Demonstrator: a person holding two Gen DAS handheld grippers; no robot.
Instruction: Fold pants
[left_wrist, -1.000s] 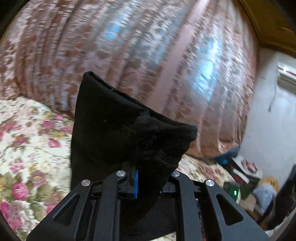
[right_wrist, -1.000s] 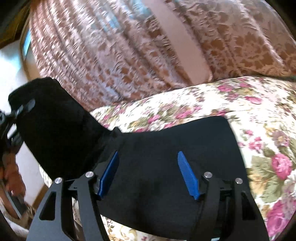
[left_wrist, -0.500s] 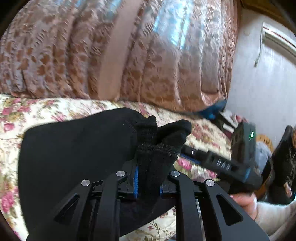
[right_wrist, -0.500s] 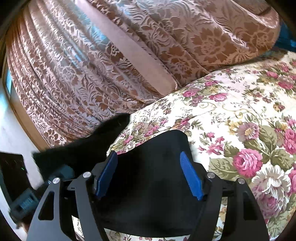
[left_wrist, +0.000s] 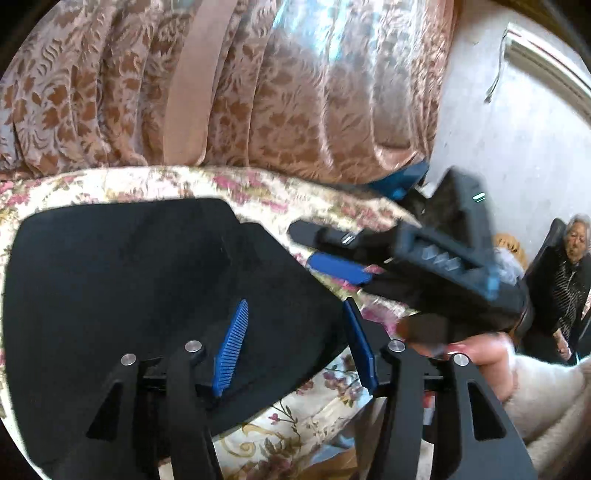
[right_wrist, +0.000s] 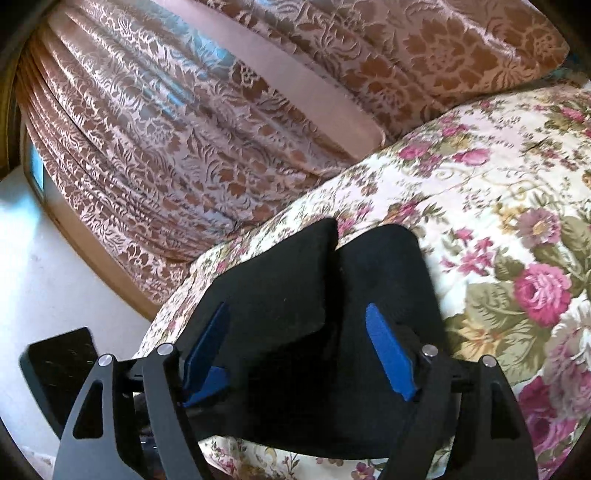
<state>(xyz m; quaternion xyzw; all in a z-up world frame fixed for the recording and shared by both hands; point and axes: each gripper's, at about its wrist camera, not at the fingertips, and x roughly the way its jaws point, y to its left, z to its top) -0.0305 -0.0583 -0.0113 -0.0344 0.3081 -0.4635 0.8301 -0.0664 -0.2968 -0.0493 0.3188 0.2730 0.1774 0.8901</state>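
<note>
Black fabric fills the near ground of both wrist views: one pair of pants (left_wrist: 140, 295), lying in a compact folded stack on the floral bedspread (right_wrist: 517, 229) of the bed. The left hand-held gripper (left_wrist: 295, 339) hovers over the stack's near edge with its blue pads spread apart and nothing between them. The right hand-held gripper (right_wrist: 299, 350) also stands apart and empty above the cloth; in the left view it shows to the right, blurred, its fingers wide. In the right view an upper layer lies doubled over a lower one, its edge running up the middle. The fold looks essentially done; at most a smoothing or squaring remains. Count: one garment, two grippers. Farthest off hang patterned curtains (right_wrist: 221, 129).
</note>
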